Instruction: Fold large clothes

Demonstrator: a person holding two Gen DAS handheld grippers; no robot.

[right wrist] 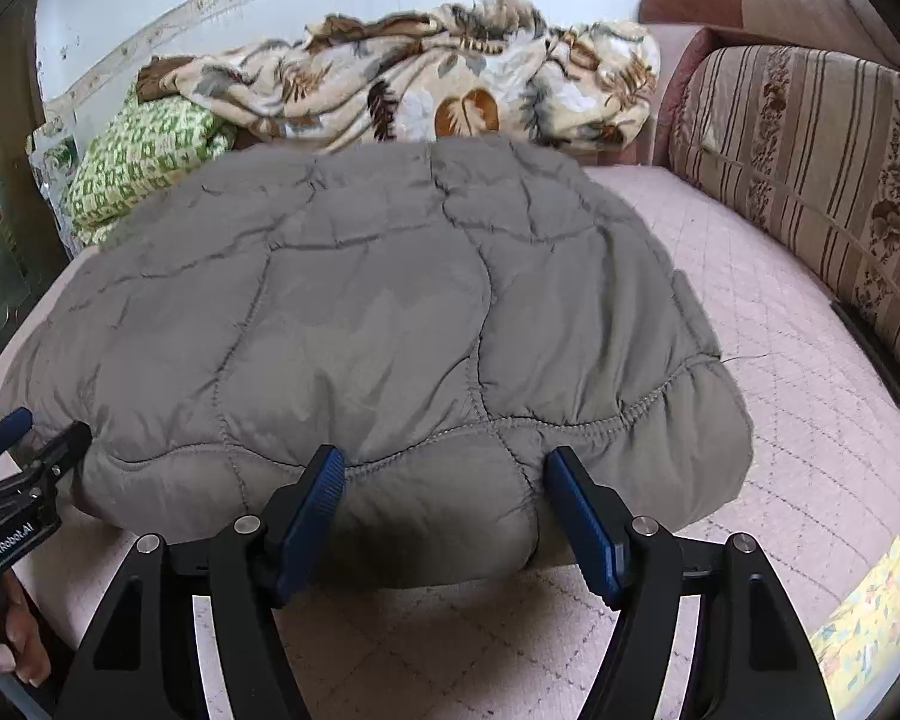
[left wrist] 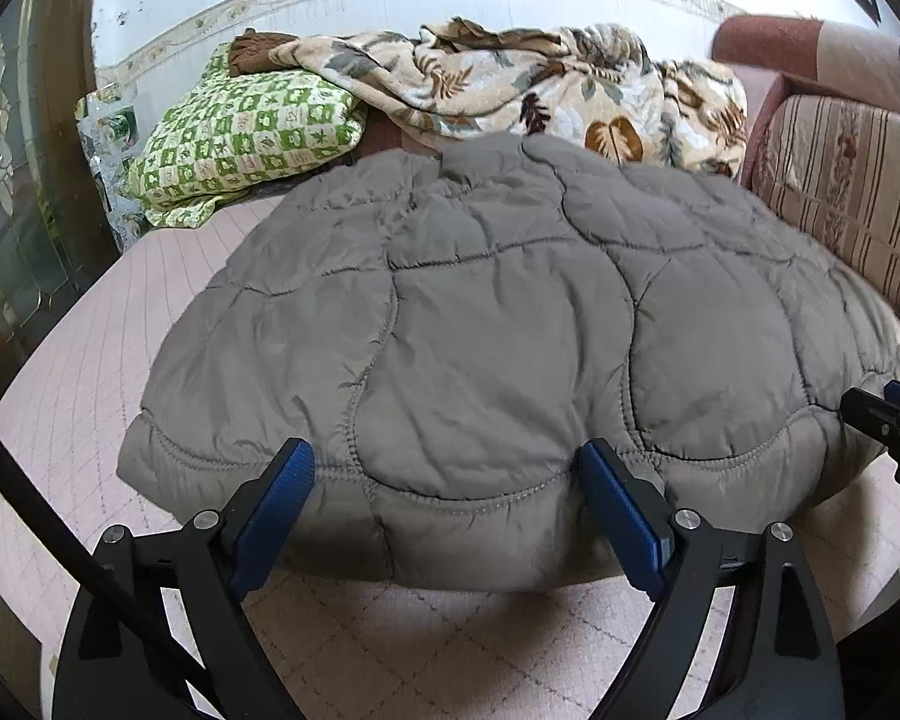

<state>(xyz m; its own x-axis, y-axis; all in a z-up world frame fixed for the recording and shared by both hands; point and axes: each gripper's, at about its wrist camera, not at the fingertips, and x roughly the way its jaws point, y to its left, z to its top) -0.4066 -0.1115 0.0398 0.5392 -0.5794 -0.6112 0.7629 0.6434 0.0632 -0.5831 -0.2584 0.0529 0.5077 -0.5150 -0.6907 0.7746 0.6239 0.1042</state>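
The grey quilted jacket (left wrist: 498, 324) lay flat on the pink bed (left wrist: 72, 396), its stitched hem at six o'clock, nearest both cameras. The left gripper (left wrist: 447, 471) stood wide open, blue pads either side of the hem's left stretch, clamping nothing. The right gripper (right wrist: 444, 474) was open too, straddling the hem towards the jacket's right corner, also empty. To fold well from here, I'd say both should bite the hem together, catch every padded layer, then lift evenly and carry it towards twelve o'clock so the edges meet square. This puffy stuff would likely slip from a shallow pinch. No containers here at all: just a green pillow (left wrist: 240, 138) at ten o'clock, a leafy blanket (left wrist: 510, 84) at twelve, and a striped cushion (right wrist: 810, 180) at two.
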